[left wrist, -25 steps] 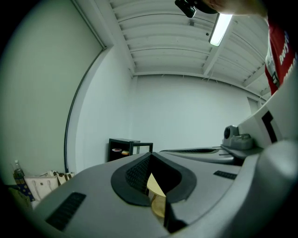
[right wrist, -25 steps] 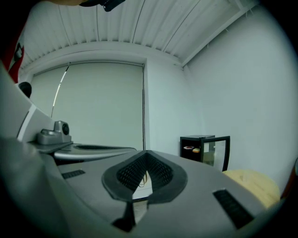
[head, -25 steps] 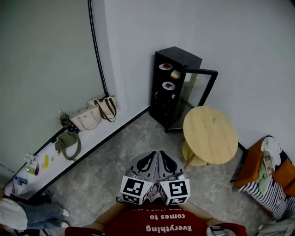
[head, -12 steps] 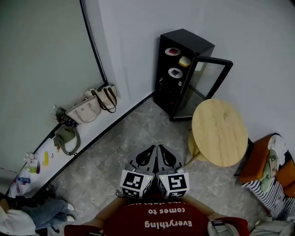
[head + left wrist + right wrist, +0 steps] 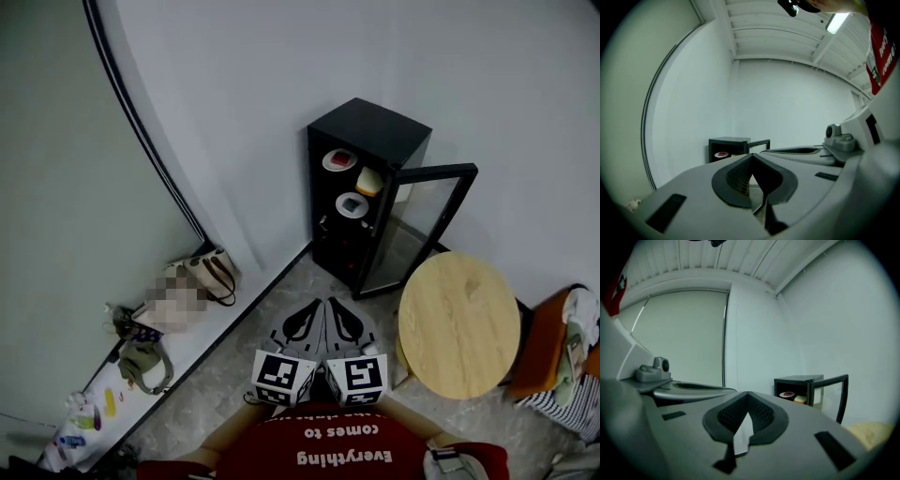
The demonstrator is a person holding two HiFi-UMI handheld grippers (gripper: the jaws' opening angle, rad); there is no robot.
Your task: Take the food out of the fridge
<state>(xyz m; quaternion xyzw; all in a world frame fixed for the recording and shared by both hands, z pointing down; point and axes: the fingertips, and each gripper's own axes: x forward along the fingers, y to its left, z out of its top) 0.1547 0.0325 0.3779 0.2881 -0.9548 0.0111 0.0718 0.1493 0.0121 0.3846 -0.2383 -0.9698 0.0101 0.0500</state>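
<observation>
A small black fridge (image 5: 368, 139) stands against the wall with its glass door (image 5: 422, 220) swung open to the right. On its upper shelf sit a white plate with red food (image 5: 339, 160) and a yellow food item (image 5: 368, 182); a second plate (image 5: 352, 204) lies on the shelf below. My left gripper (image 5: 317, 303) and right gripper (image 5: 331, 301) are side by side in front of my chest, both shut and holding nothing, well short of the fridge. The fridge (image 5: 729, 146) shows far off beyond the left gripper (image 5: 751, 155). It (image 5: 799, 387) also lies beyond the right gripper (image 5: 747, 393).
A round wooden table (image 5: 459, 323) stands just right of the fridge door. An orange chair piled with clothes (image 5: 565, 347) is at the far right. Handbags (image 5: 202, 277) and a green bag (image 5: 141, 361) rest on a white ledge along the left wall.
The fridge and table now appear nearer as I have walked toward them. Both grippers stay together, shut, in the same place before my chest.
</observation>
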